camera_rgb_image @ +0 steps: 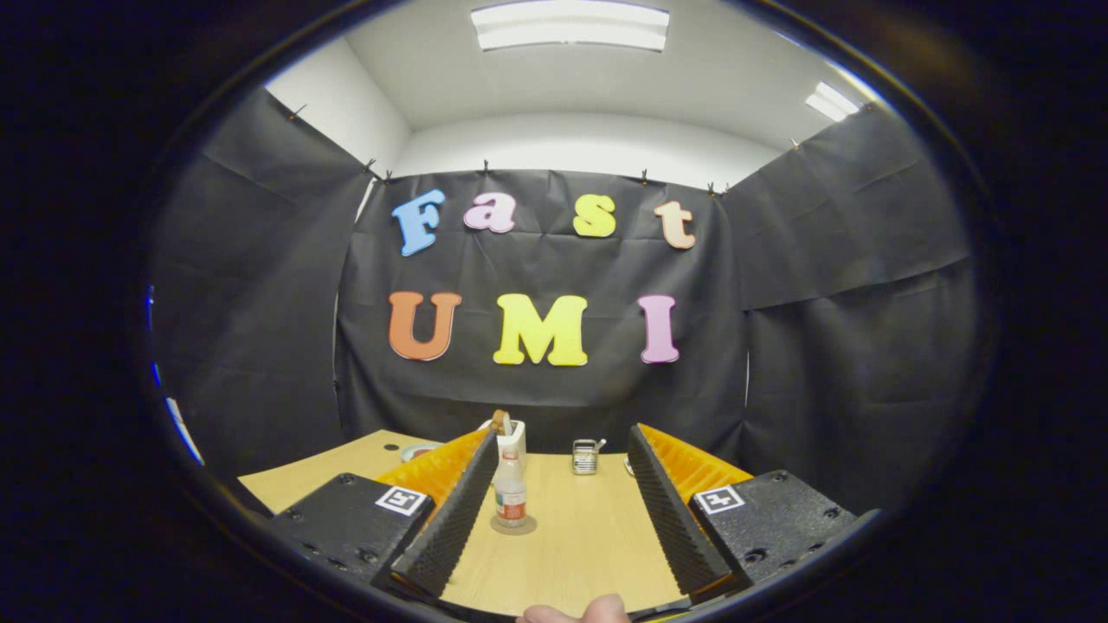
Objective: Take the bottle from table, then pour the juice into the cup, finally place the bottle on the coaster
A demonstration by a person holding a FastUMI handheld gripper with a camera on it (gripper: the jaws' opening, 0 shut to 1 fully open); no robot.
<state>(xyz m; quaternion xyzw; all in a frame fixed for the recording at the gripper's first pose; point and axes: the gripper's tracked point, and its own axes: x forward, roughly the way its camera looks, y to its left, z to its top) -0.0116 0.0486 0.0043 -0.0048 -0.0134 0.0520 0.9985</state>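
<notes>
On the left of the pale wooden surface (571, 554), beyond the left finger, part of a small round dish with a pale rim (419, 450) is seen; what it holds cannot be told. Next comes the small clear plastic bottle with a red-and-white label (511, 493), standing upright on a thin round greyish coaster (514, 524), just beside the inner face of the left finger and slightly ahead of it. The bottle seems to be resting on the coaster already, so either the task has not begun or it is finished; which of the two cannot be judged from this moment alone. Directly behind the bottle a white cup (517, 437) is seen, with a brownish object at its rim that is too small to be identified. The cup is kept close to the bottle, presumably so that the pour needs only a short move.

The tongs (563, 510) are held wide open, with nothing gripped between them; the bottle stands off-centre in the gap, so a shift to the left is judged necessary before a closing would catch it squarely. Farther right, beyond the fingers, a small metallic mesh container (585, 456) stands well apart from the bottle. At the near edge, fingertips of a hand (576, 613) are visible under the tongs
</notes>
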